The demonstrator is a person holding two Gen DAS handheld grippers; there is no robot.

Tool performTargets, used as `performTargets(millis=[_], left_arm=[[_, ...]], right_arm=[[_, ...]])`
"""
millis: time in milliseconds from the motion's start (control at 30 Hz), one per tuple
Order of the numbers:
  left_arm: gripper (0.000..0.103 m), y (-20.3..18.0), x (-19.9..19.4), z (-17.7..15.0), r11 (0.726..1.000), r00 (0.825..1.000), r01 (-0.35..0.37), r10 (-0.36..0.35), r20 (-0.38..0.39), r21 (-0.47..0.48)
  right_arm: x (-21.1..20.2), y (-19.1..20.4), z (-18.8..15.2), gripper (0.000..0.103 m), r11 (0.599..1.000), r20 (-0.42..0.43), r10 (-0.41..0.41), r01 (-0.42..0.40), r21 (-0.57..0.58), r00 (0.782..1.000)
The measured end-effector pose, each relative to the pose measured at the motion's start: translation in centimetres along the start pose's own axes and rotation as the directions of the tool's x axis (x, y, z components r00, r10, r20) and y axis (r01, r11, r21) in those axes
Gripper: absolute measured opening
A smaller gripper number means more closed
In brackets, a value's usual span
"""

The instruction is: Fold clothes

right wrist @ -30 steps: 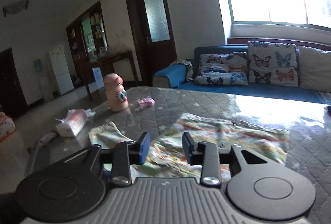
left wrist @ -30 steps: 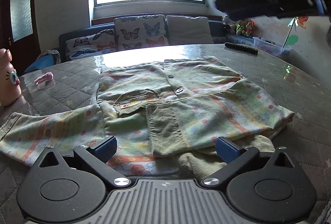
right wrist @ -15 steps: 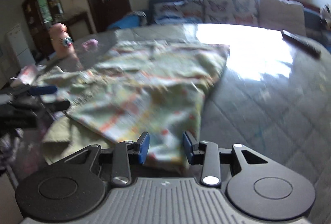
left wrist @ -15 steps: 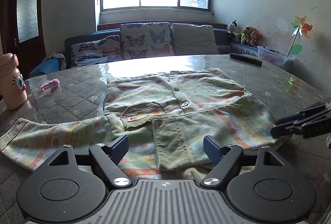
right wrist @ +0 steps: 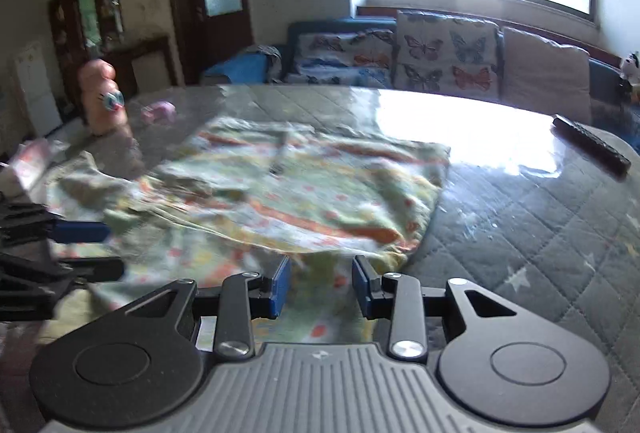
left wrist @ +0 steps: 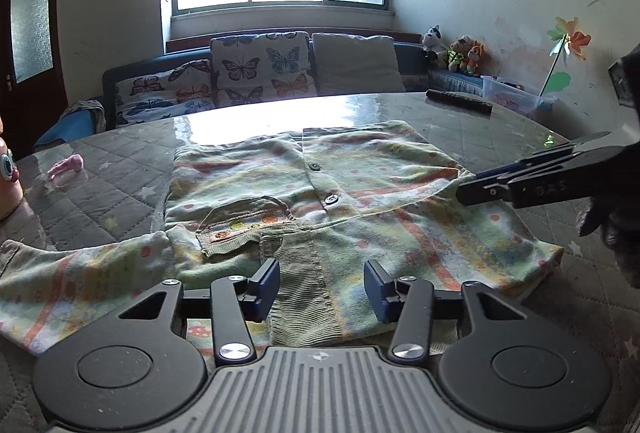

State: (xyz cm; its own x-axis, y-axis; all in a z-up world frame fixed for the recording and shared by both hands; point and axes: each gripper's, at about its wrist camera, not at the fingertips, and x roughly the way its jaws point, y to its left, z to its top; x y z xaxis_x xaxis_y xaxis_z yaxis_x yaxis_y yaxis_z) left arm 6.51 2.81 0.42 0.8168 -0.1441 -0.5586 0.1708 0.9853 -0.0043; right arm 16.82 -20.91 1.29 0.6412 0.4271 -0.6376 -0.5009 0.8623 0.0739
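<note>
Patterned cardigan [left wrist: 320, 193] spread flat on quilted worktop [left wrist: 100, 193].

Left gripper [left wrist: 320, 287] low over near hem, fingers apart, gripping nothing. Right gripper [right wrist: 318, 283] at the garment's right edge, fingers apart with cloth between them, not clamped. Pink bottle [right wrist: 105, 101] and remote [left wrist: 459, 101] further off on worktop.

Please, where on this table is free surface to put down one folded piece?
Bare table lies between the cardigan and the remote. Another patch lies between its left edge and the pink toy. The near side is crowded by both tongs and cloth.
</note>
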Motion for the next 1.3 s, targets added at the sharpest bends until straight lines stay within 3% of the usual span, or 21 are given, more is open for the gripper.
performTargets(millis=[167,300,433,600,667,833,1167,1300], left_arm=[[0.047,0.7,0.7,-0.5,1.000,1.000,-0.009,0.009,-0.026,-0.002],[0.047,1.0,0.6,-0.2,1.000,1.000,-0.018,0.018,-0.013,-0.018],[0.047,1.3,1.2,0.0,0.998,0.999,-0.045,0.044,-0.022,-0.033],[0.049,1.8,1.7,-0.1,0.995,0.995,-0.098,0.098,-0.034,-0.016],[0.048,1.9,1.4,0.0,0.994,0.994,-0.104,0.104,-0.028,-0.021],[0.066,0.9,0.1,-0.1,0.997,0.997,-0.079,0.079,0.000,-0.002],[0.081,-0.3,-0.5,-1.5,0.997,0.997,-0.072,0.073,-0.014,0.029],[0.084,-0.2,-1.0,-2.0,0.997,0.997,-0.073,0.073,-0.012,0.028]], right_arm=[[0.1,-1.4,-0.8,0.030,0.997,-0.023,-0.063,0.064,0.037,0.998],[-0.6,-1.3,-0.3,0.031,0.998,0.017,-0.059,0.059,0.036,0.998],[0.1,-0.2,0.1,0.048,0.999,0.021,-0.036,0.036,-0.005,0.999],[1.2,0.1,-0.4,0.051,0.998,-0.014,-0.040,0.039,-0.039,0.999],[0.7,0.4,-0.4,0.065,0.998,-0.006,-0.043,0.042,-0.052,0.999],[-0.8,2.1,-0.6,0.083,0.995,0.016,-0.010,0.012,-0.102,1.000],[-1.0,5.7,-2.7,0.093,0.982,-0.005,0.015,-0.016,-0.188,1.000],[-2.4,5.2,-3.4,0.093,0.988,0.004,0.023,-0.022,-0.152,1.000]])
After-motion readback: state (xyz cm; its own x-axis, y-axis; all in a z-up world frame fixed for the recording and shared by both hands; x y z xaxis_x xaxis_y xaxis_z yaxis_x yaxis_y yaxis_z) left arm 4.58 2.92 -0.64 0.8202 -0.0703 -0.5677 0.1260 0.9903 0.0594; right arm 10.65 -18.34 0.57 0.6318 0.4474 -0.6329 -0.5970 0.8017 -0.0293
